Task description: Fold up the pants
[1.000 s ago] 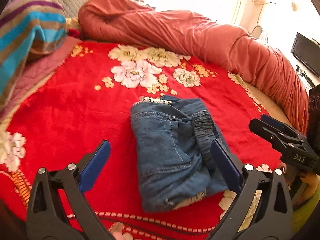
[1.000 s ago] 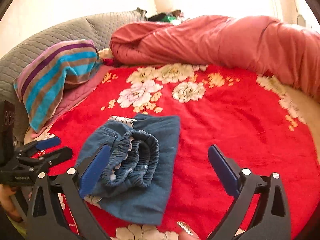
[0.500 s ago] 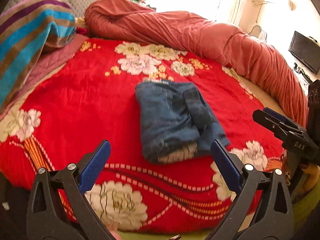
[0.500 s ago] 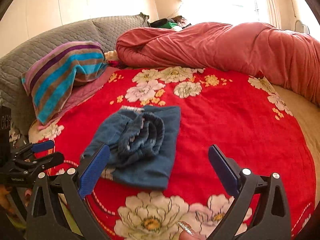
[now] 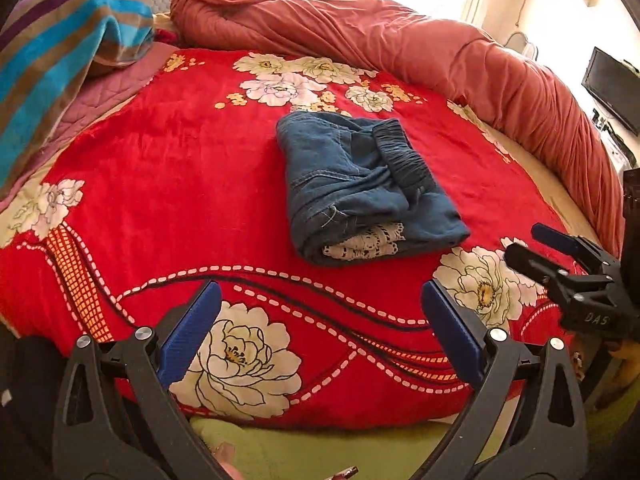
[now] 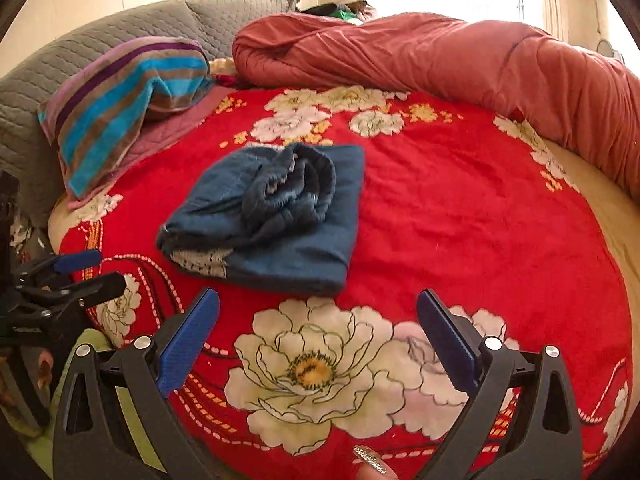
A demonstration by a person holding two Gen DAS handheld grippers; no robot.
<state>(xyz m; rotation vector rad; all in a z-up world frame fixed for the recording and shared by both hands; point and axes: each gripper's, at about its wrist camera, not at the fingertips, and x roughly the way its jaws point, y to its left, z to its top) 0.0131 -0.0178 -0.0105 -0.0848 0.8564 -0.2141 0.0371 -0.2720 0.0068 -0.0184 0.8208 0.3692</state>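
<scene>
Blue denim pants lie folded into a compact bundle on the red floral blanket, with white lace trim showing at the near end. In the right wrist view the same pants sit left of centre, elastic waistband bunched on top. My left gripper is open, held back over the bed's near edge with nothing between its blue pads. My right gripper is open too, also well short of the pants. Each gripper shows in the other's view: the right gripper and the left gripper.
A rolled salmon-red duvet runs along the far and right side of the bed. A striped towel lies on a grey quilted headboard cushion at far left. A dark screen stands at the right. Green fabric lies below the bed edge.
Both grippers have drawn back from the pants toward the bed's near edge; the bundle now looks smaller and farther off. The pants lie where they were. Both grippers stay open.
</scene>
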